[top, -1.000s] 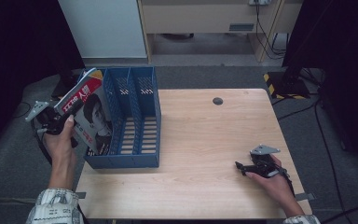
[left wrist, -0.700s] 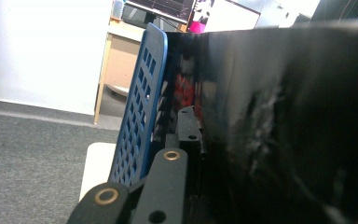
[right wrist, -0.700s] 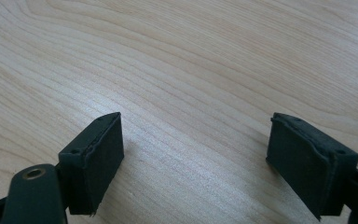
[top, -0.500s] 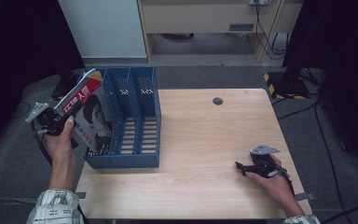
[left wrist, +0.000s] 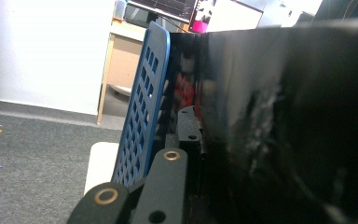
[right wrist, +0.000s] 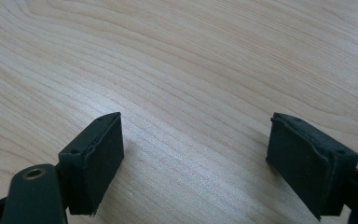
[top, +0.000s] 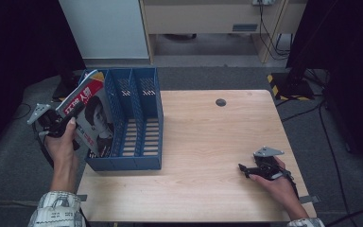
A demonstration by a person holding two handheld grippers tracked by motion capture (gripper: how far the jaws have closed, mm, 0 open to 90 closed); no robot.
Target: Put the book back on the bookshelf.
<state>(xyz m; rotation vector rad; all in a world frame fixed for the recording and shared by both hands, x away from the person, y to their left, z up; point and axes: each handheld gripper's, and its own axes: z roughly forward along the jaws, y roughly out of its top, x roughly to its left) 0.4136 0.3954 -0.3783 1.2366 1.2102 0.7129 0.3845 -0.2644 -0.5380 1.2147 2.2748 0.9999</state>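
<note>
Left claw (top: pixel 78 109) clamps a magazine (top: pixel 94 118) tilted at the blue file rack's (top: pixel 137 125) leftmost slot; right claw (top: pixel 244 169) rests released on the surface (top: pixel 208 142).

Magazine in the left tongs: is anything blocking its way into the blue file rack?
Nothing visible. The magazine, clamped in the left tongs, already leans into the leftmost slot of the file rack; the slots beside it hold nothing.

Setting: lab or office test room. Light wooden table (top: pixel 208 156) on grey carpet (top: pixel 350 189), pale cabinet (top: pixel 101 28) and open shelf unit (top: pixel 203 19) behind, loose cables (top: pixel 272 33) and yellow-black hazard tape (top: pixel 276 85) on floor.
</note>
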